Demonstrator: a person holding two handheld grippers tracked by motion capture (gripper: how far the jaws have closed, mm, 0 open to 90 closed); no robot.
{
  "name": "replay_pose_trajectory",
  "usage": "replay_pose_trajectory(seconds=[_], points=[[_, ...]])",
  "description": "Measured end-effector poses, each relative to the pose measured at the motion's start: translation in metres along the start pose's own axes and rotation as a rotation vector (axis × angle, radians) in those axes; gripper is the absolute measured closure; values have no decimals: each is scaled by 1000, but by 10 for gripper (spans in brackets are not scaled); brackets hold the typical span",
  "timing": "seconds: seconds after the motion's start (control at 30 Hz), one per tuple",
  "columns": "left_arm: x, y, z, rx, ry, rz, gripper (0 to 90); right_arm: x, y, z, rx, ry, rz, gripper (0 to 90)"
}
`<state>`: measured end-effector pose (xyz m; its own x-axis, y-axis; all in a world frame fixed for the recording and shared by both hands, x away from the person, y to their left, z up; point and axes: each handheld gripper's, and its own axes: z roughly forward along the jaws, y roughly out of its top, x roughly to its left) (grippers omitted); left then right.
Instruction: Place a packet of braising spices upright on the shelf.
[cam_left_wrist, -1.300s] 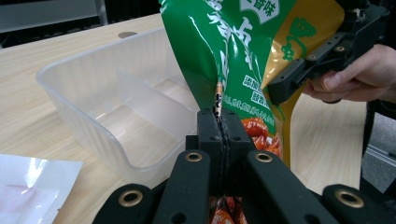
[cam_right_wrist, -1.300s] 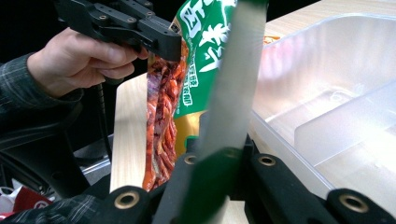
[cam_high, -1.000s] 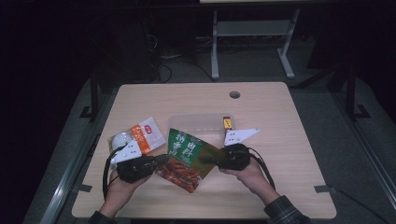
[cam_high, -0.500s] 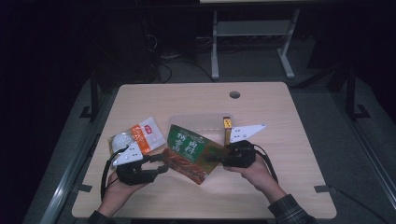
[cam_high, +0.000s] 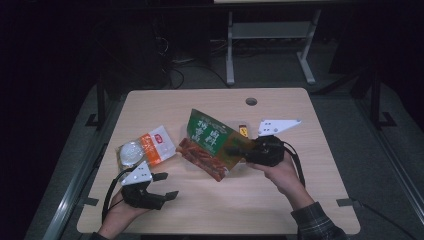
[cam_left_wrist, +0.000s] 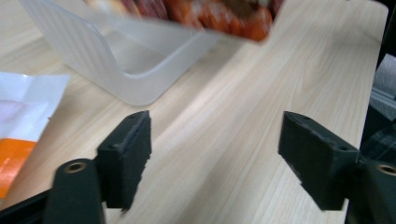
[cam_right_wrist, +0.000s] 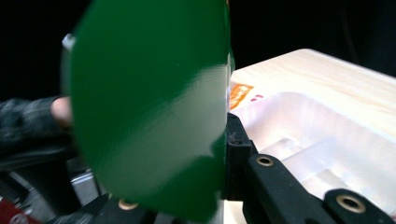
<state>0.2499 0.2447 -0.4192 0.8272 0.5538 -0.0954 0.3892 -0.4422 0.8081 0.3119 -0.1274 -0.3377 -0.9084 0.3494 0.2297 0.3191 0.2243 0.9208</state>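
The right gripper (cam_high: 239, 149) is holding a green snack packet (cam_high: 210, 142) by its edge, its fingers (cam_right_wrist: 236, 140) clamped together on the film. In the right gripper view the glossy green back of the packet is curving across the lens, pinched between the two black jaws. From the high view the packet is hanging tilted above the middle of the counter (cam_high: 200, 105), over a clear plastic tray (cam_left_wrist: 126, 60) that is sitting beneath it; whether its lower corner is touching the tray or the counter cannot be told.

The left gripper (cam_high: 164, 186) is hovering low near the front left of the counter with its fingers (cam_left_wrist: 128, 149) wide apart and nothing between them. Just beyond it an orange-and-white packet (cam_high: 147, 150) is lying flat on the counter.

The green packet is looking light and floppy: thin, slick film that is bending under its own weight, with loose contents that will likely be shifting as it tilts. A pinch on the flat sealed margin is probably the safest hold, since the film there is doubled and stiffer; gripping over the filled middle would risk crushing the snacks or letting the glossy surface slide out.
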Motion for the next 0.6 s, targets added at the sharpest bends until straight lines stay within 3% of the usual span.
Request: replay_pose_trajectory(seconds=[0.2, 0.4, 0.6], points=[[-1, -1, 7, 59, -3, 34, 163, -9, 13, -7, -6, -97, 6, 898], [0, -3, 10, 48, -6, 26, 159, -19, 18, -9, -16, -194, 30, 898], [0, -4, 10, 51, -5, 24, 160, -28, 15, -7, -11, -260, 56, 898]])
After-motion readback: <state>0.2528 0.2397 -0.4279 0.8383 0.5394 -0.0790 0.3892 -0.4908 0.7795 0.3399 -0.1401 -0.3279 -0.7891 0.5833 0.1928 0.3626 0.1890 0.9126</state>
